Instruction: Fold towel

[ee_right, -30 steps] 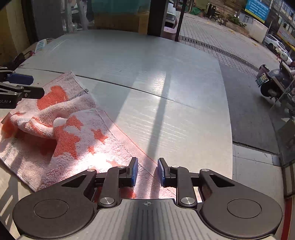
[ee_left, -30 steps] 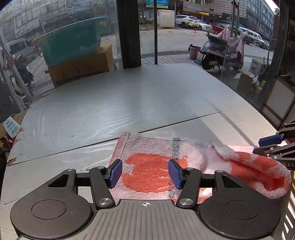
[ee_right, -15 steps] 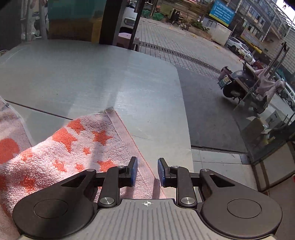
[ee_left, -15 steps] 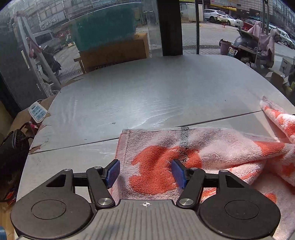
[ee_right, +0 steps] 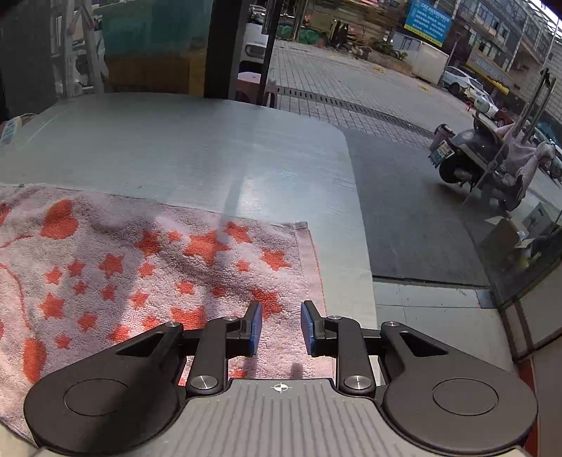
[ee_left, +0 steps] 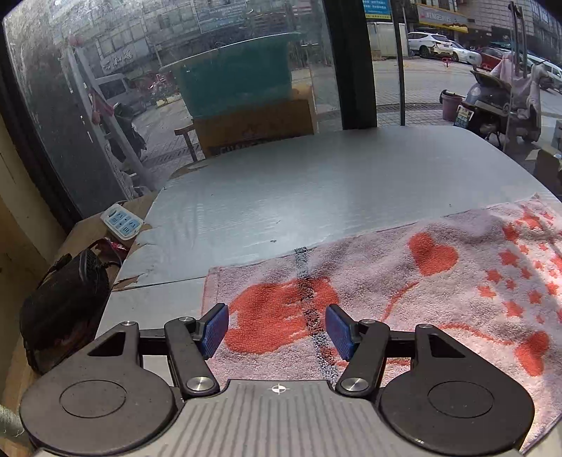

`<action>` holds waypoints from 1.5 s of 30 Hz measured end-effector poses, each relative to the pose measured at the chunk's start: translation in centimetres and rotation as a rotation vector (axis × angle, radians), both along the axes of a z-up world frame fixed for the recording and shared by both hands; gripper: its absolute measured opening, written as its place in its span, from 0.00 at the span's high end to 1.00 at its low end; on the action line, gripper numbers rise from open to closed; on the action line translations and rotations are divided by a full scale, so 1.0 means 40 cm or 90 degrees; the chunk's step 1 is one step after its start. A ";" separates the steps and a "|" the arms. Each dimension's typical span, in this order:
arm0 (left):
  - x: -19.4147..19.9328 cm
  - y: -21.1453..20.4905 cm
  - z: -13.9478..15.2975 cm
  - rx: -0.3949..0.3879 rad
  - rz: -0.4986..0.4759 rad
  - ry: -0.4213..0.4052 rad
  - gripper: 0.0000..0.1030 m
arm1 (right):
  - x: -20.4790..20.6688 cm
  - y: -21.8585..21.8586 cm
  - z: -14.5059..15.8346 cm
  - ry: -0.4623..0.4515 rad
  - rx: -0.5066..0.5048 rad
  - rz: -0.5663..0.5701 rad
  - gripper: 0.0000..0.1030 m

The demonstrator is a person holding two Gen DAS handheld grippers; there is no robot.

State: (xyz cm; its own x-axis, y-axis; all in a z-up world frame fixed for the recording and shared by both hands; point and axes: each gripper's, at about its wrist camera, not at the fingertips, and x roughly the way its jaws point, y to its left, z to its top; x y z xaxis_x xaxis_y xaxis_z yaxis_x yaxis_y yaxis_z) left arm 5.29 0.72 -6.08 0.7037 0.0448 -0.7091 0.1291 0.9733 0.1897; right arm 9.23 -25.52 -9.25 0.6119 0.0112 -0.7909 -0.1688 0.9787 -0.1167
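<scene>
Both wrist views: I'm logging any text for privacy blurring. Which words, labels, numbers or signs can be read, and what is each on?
No text here can be read with confidence.
Cardboard box behind the glass: dark print, blurred.
Blue sign on the street: white characters, too small.
Yellow shop awning: characters, too small.
Building front: large characters, blurred by dirty glass.
Scooter plate: unreadable.
Towel, power strip: no text.

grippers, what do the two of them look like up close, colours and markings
The left gripper and the right gripper match: black linkage arms with silver pivot screws, round black housings, ribbed blue rectangular pads, and a grey ridged body marked with a small white crosshair. No cables or sleeves show.
</scene>
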 end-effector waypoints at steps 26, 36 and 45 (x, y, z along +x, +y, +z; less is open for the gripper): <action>-0.125 0.135 -0.063 0.051 0.060 0.058 0.15 | -0.084 0.049 0.000 0.003 0.073 -0.019 0.75; -0.172 0.054 -0.005 0.081 0.030 0.007 0.12 | -0.105 -0.049 0.039 -0.071 0.136 -0.029 0.74; -0.234 -0.364 0.035 -0.129 -0.318 -0.001 0.12 | -0.143 -0.221 0.079 -0.100 0.237 -0.075 0.74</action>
